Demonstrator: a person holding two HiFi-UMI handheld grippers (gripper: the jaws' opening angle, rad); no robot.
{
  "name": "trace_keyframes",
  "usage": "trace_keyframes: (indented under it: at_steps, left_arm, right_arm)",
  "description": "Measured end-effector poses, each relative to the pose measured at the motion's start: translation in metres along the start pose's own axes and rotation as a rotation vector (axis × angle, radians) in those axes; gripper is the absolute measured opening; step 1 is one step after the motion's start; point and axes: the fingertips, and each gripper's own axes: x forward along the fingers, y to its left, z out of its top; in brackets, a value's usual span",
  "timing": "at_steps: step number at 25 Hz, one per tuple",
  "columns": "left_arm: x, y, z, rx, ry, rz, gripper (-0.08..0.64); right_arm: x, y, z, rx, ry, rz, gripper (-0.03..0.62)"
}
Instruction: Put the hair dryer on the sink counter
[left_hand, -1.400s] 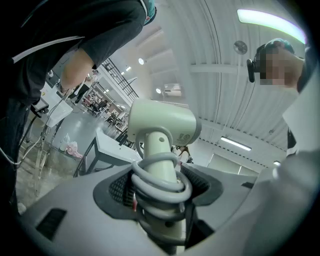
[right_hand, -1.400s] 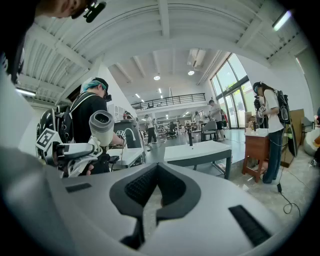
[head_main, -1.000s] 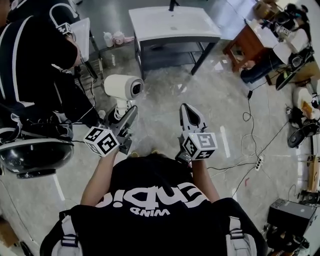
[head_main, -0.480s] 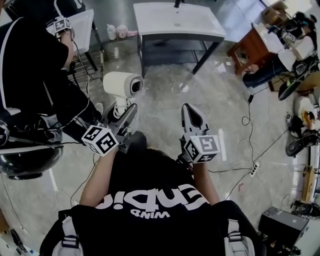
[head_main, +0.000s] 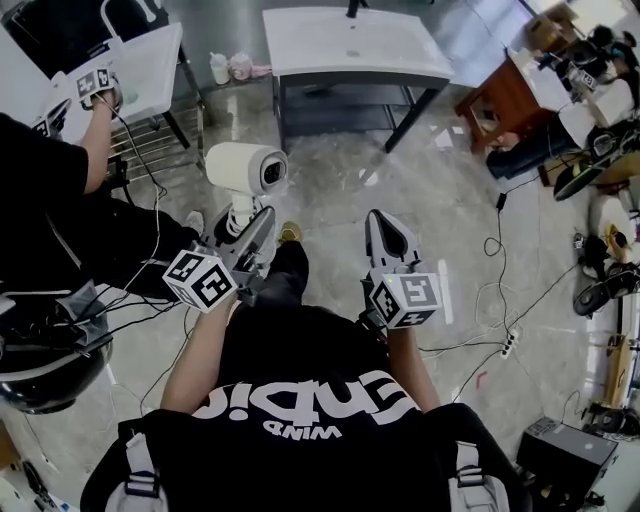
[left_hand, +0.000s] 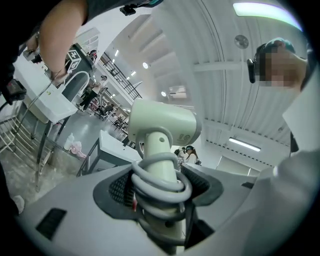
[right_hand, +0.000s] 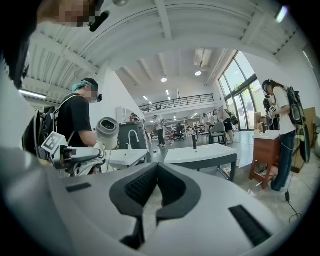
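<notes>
A cream-white hair dryer stands upright above my left gripper, which is shut on its handle, with the grey cord coiled round it. In the left gripper view the dryer rises from between the jaws, and the pads press on the cord-wrapped handle. My right gripper is held level beside it, shut and empty; its pads meet at the tip. The white sink counter on dark legs stands ahead, across the marble floor, also visible in the right gripper view.
Another person in black works at a second white counter on the left. Small bottles stand on the floor between the counters. A wooden table and floor cables lie to the right.
The person on the left has drawn away toward the left counter. My shoe now shows between the grippers. Both grippers hold the same pose, dryer still gripped.
</notes>
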Motion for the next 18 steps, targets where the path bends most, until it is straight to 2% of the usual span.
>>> trace_keyframes:
  at_steps: [10, 18]
  left_arm:
    - [0.054, 0.028, 0.021, -0.009, 0.012, -0.007, 0.284]
    - [0.120, 0.057, 0.034, -0.022, 0.027, -0.009, 0.284]
  right_arm:
    - [0.048, -0.032, 0.008, 0.004, 0.013, -0.027, 0.018]
    - [0.100, -0.074, 0.020, 0.012, 0.017, -0.043, 0.017]
